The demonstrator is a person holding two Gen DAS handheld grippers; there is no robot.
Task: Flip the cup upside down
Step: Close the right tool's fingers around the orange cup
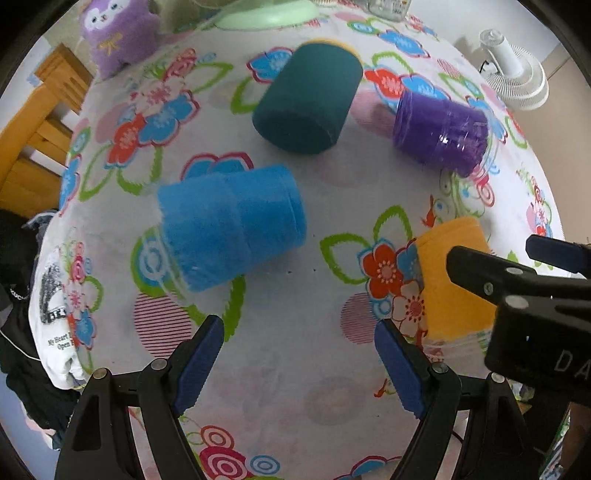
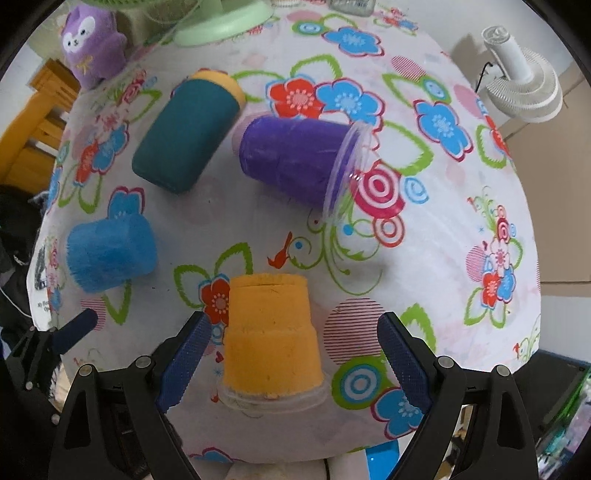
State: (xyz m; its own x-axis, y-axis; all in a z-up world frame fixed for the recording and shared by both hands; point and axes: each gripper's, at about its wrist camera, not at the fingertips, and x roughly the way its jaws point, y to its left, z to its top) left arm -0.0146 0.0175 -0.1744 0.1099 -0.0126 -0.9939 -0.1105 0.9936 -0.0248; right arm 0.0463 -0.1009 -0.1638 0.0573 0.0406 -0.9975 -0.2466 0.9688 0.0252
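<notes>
An orange cup [image 2: 271, 336] stands upside down, rim on the table, between my right gripper's [image 2: 291, 347] open fingers; the pads do not touch it. It also shows in the left wrist view [image 1: 456, 280], partly behind the right gripper [image 1: 517, 266]. A blue cup [image 1: 231, 227] lies on its side ahead of my left gripper [image 1: 299, 352], which is open and empty. A teal cup [image 1: 308, 99] and a purple cup [image 1: 439, 131] lie on their sides farther back. In the right wrist view the blue cup [image 2: 110, 253], the teal cup [image 2: 184, 136] and the purple cup [image 2: 295, 162] also show.
The round table has a flowered cloth [image 1: 295, 295]. A purple plush toy [image 1: 118, 33] and a green fan base [image 1: 266, 16] stand at the back. A white fan [image 1: 513, 70] stands beyond the table's right edge. A wooden chair [image 1: 40, 122] is at the left.
</notes>
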